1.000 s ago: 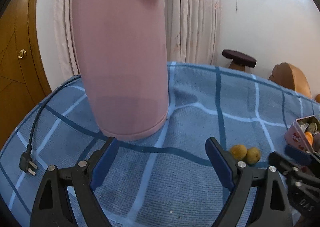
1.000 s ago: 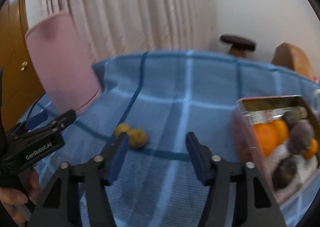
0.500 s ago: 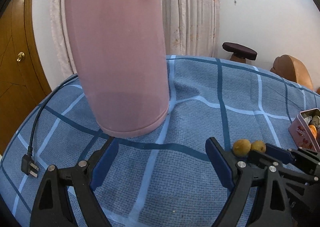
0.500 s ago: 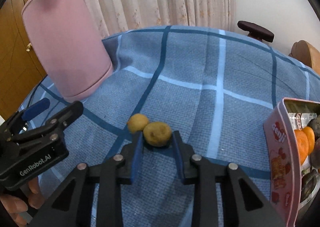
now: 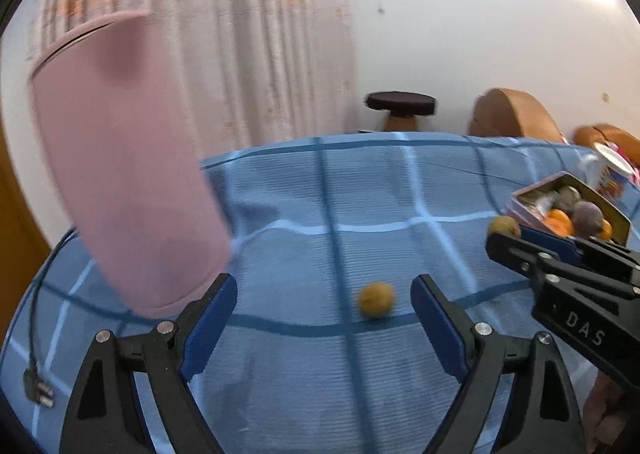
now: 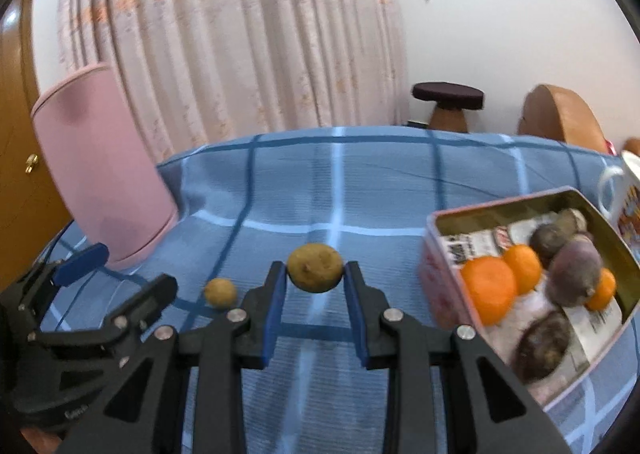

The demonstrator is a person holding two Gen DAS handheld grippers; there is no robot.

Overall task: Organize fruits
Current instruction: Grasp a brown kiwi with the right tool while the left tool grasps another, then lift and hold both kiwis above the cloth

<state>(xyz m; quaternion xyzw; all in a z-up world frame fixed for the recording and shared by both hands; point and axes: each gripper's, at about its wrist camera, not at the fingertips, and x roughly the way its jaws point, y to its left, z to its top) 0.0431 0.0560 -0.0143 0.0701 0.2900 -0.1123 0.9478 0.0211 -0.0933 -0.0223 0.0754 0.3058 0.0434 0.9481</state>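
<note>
My right gripper point(image 6: 315, 278) is shut on a small yellow-brown fruit point(image 6: 315, 268) and holds it above the blue checked cloth; it also shows in the left wrist view point(image 5: 505, 227). A second small yellow fruit point(image 5: 376, 299) lies on the cloth between the open fingers of my left gripper point(image 5: 324, 314); it also shows in the right wrist view point(image 6: 220, 293). A pink tin box point(image 6: 434, 274) at the right holds oranges point(image 6: 490, 286) and dark purple fruits point(image 6: 574, 274); it also shows in the left wrist view point(image 5: 516, 210).
A tall pink kettle point(image 5: 124, 174) stands at the left on the cloth, with its cord and plug point(image 5: 38, 386) at the table's left edge. A white mug point(image 6: 624, 194) stands behind the tin. A curtain, a stool and a chair are beyond the table.
My right gripper has closed on one of the two yellow fruits and lifted it toward the tin. My left gripper has swung right, so the other fruit now lies between its fingers.
</note>
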